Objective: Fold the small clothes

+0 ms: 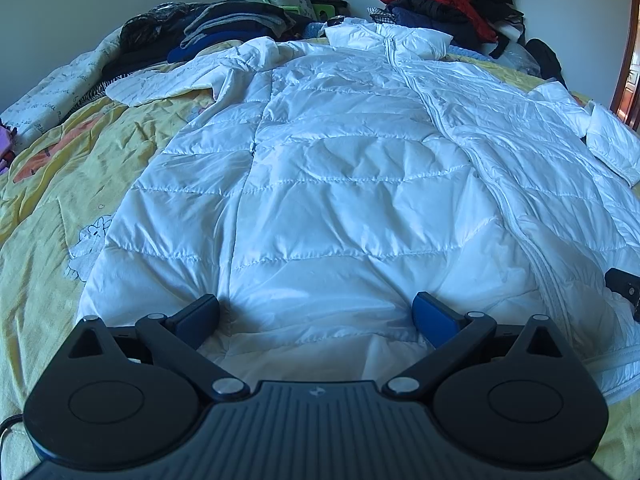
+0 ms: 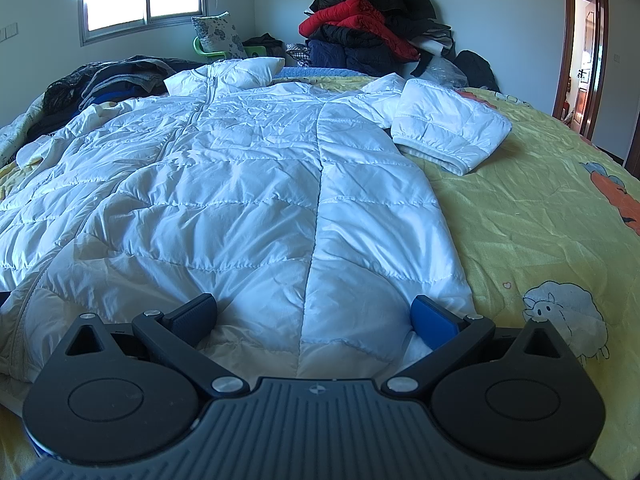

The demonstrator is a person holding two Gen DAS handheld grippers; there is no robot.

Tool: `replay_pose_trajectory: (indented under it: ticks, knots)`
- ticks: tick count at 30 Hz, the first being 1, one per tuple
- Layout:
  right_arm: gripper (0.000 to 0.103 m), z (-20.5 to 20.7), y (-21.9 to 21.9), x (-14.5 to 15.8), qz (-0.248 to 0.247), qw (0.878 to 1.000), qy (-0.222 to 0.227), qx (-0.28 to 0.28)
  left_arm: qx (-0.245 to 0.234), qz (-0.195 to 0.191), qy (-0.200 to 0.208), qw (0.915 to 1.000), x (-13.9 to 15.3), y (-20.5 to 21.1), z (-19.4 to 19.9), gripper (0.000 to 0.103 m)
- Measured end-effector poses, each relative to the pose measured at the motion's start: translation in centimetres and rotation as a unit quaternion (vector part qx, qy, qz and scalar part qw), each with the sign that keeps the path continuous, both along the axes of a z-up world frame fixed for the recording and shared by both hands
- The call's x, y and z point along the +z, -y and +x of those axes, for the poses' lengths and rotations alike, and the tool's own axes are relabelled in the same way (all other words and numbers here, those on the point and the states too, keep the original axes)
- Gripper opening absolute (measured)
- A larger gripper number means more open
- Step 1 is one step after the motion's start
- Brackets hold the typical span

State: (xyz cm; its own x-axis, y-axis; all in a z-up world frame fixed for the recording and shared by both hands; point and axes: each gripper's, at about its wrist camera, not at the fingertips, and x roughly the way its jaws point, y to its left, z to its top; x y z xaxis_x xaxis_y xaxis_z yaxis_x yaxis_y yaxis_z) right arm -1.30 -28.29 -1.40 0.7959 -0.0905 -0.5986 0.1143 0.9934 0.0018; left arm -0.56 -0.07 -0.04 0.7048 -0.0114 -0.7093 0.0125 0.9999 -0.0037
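Bed [image 1: 48, 184] with yellow cartoon sheet carries everything. White quilted jacket [image 1: 340, 184] lies flat, zip up, hem end nearest both tongs, collar at the far end. Left tongs [image 1: 316, 316] spread wide, low over hem left of the zip, nothing gripped. Right tongs [image 2: 314, 316] also wide, over hem right of the zip, empty. Right sleeve [image 2: 448, 132] folded back, ahead-right of right tongs. Dark clothes pile [image 1: 208, 24] far ahead-left; red and black coat stack [image 2: 368, 28] beyond collar.
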Motion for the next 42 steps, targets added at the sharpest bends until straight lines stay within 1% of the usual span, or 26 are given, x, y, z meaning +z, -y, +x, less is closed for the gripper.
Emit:
replay_pose_trajectory:
  ticks: [16, 32, 38, 40, 42]
  knots:
    - [0.103, 0.05, -0.02, -0.04, 0.0, 1.0, 0.0, 0.0, -0.004, 0.003, 0.007, 1.0, -0.01, 0.04, -0.11, 0.103]
    - [0.103, 0.05, -0.02, -0.04, 0.0, 1.0, 0.0, 0.0, -0.004, 0.002, 0.006, 1.0, -0.01, -0.1, 0.1, 0.103]
    - [0.103, 0.05, -0.03, -0.04, -0.001, 1.0, 0.0, 0.0, -0.006, 0.007, 0.025, 0.9996, -0.16, -0.03, -0.48, 0.103]
    - [0.103, 0.05, 0.01, -0.04, -0.001, 1.0, -0.001, 0.0, -0.012, 0.009, 0.022, 0.9997, -0.03, -0.13, -0.37, 0.103]
    - [0.103, 0.01, 0.1, 0.07, 0.0, 1.0, -0.001, 0.0, -0.013, 0.002, 0.013, 0.9998, 0.12, -0.34, -0.27, 0.103]
